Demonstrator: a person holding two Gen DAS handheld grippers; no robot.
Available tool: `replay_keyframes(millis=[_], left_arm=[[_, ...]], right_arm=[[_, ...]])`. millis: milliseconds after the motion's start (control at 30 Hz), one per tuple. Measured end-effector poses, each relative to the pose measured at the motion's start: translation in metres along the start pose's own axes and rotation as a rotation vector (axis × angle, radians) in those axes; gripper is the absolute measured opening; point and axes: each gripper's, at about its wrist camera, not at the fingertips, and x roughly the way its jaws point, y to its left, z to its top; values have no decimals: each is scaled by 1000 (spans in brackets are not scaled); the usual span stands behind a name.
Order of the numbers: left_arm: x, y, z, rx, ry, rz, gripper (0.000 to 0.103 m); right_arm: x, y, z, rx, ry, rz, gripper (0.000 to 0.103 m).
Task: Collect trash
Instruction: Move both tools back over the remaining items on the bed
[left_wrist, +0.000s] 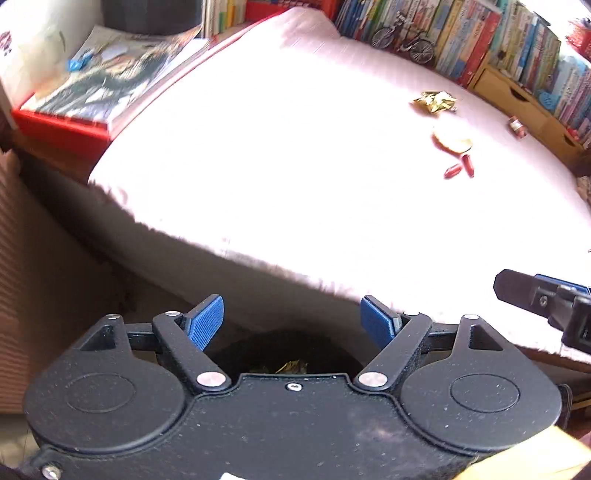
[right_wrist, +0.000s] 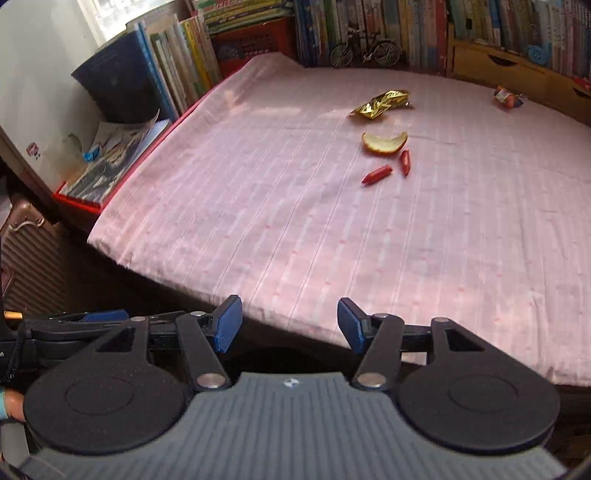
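**A:** Left gripper?

**B:** Jaws apart, nothing between them. It hangs off the near edge of the cloth. Directly below it sits a dark bin with a gold scrap inside.

**A:** Right gripper?

**B:** Also spread wide, empty, at the same edge.

**A:** Trash, left to right?

**B:** All ahead of the right gripper, well apart from it: gold wrapper farthest, peel nearer, two red pieces just beside the peel, small wrapper far right.
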Motion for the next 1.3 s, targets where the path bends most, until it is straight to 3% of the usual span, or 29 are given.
replay_keyframes(millis=[267,500,733,933,1133,1300], left_arm=[[-24,-58,72,57,-122,-91,83],[-6,-129,118,100,-170,-109,84],[51,-186,154,50,-117,-81,84],[101,-215,173,8,-69,-47,74],[136,-238,183,19,-45,-39,69],[165,-236,192,-98,2,-27,64]], right_arm=[[-38,-51,71,69,-183,-116,73],[-21,-102,127,79,-249,-150,74],[21,-164,183,48,-203,-107,77],[60,-205,215,48,-165,-91,77],[98,-228,235,22,-109,-61,77],[129,-230,248,-28,-65,-29,77]])
